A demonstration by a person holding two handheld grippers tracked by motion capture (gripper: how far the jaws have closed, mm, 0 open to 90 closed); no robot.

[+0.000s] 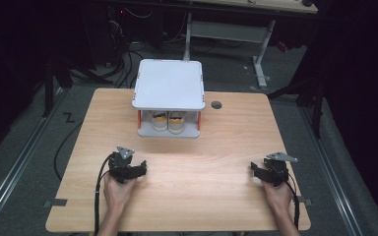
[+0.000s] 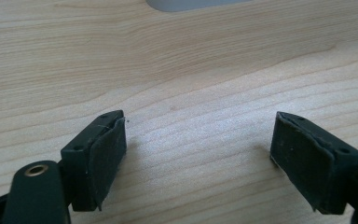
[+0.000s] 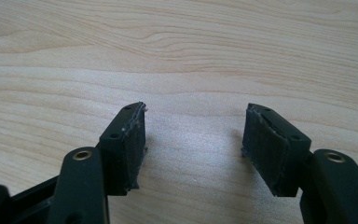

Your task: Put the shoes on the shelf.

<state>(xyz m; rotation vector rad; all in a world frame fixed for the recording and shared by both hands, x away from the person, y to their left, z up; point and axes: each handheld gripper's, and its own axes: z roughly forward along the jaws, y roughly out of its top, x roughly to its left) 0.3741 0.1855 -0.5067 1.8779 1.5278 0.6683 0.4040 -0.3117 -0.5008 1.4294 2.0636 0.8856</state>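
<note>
Holding left gripper (image 1: 140, 168) low over table (image 1: 187, 196), jaws spread wide, nothing between pads (image 2: 107, 154), only bare wood. My right gripper (image 1: 254, 169) same: jaws wide apart, pads (image 3: 133, 144) gripping nothing, wood grain beneath. Both near front edge, well apart from each other. Small white rack (image 1: 169, 83) stands at far middle of table, pair of shoes (image 1: 168, 120) on lower shelf. Nothing between grippers and rack.

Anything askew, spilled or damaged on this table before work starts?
Nothing stands out. The white two-tier plastic shelf stands square on the light wooden table, and the pair of white shoes sits side by side inside. The rubber pads on the right tool look slightly frayed.
</note>
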